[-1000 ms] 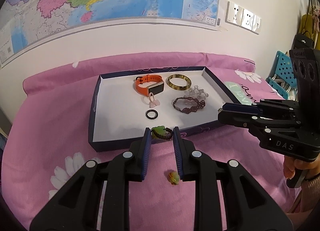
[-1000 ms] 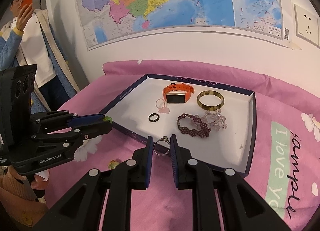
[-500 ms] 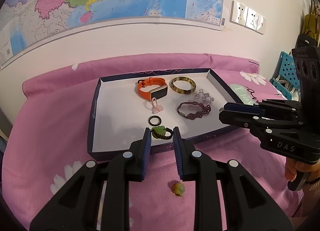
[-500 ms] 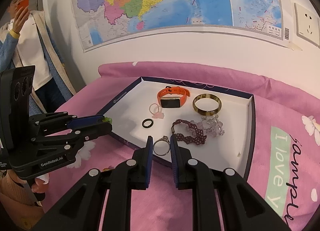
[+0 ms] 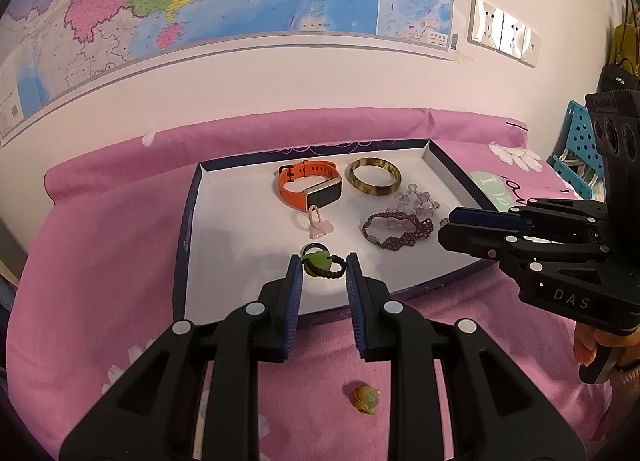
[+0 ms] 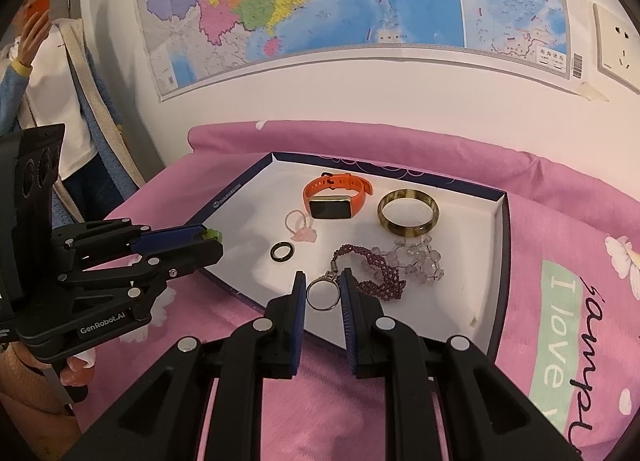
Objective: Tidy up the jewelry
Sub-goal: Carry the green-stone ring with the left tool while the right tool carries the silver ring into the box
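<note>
Both jaws, nearly closed, pinch rings: left gripper (image 5: 320, 267) the green ring (image 5: 319, 264), right gripper (image 6: 323, 293) the silver ring (image 6: 323, 294). Lower gently into the tray (image 5: 240, 229), releasing at six o'clock of the black ring (image 6: 282, 251).

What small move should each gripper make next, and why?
Probably lower both and release. The left gripper grips a green-stone ring and the right gripper a silver ring, both over bare tray floor near its front wall.

Even soft indoor light, faint shadows, strong fisheye bending, dark vignetted corners, slight blur toward the edges
</note>
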Demonstrator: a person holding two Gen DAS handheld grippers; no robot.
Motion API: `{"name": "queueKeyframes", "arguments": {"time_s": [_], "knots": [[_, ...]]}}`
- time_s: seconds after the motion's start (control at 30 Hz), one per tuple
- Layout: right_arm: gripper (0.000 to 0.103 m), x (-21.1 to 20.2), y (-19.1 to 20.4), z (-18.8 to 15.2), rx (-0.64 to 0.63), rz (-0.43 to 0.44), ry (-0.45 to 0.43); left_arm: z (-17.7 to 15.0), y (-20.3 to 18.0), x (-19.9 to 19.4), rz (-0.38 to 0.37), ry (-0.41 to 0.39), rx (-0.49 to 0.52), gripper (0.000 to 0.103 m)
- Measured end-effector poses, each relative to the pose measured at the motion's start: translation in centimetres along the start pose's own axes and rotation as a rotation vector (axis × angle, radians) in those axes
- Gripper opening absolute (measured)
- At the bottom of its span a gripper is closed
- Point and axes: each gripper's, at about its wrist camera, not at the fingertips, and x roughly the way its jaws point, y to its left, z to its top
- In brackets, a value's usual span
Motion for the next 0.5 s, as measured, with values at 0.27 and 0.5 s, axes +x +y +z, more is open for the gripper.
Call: {"name": "queueKeyframes", "arguments": {"time_s": [0.27,0.5], "knots": [[0.015,0.8,-0.4,0.4,0.001,-0.009,0.009,0.3,0.0,1.0,0.005,0.013,-0.003,0.023],[0.015,1.7,-0.9,0.8,0.004,-0.018,0.020,0.5,-0.1,2.1,0.010,0.025,-0.008,0.023]]}}
